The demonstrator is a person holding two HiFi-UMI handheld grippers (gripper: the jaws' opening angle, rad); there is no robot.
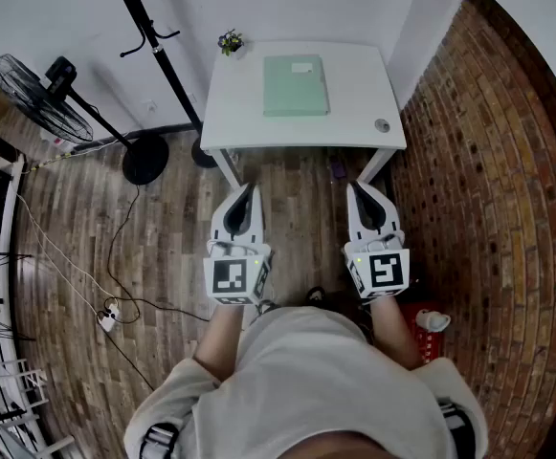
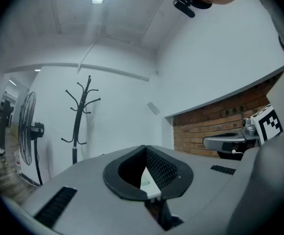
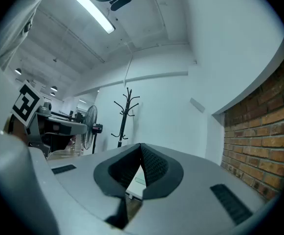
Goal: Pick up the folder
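Left tongs and right tongs closed, empty; folder lies on table.

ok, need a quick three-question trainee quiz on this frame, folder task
1. True or false: the pale green flat folder lies on the white rectangular table.
2. What stands at the table's far left corner? A: a small potted plant; B: a mug; C: a lamp.
3. Fill in: the fingers of the left gripper and the right gripper are both ____.
Key: 1 true; 2 A; 3 shut, with nothing held.
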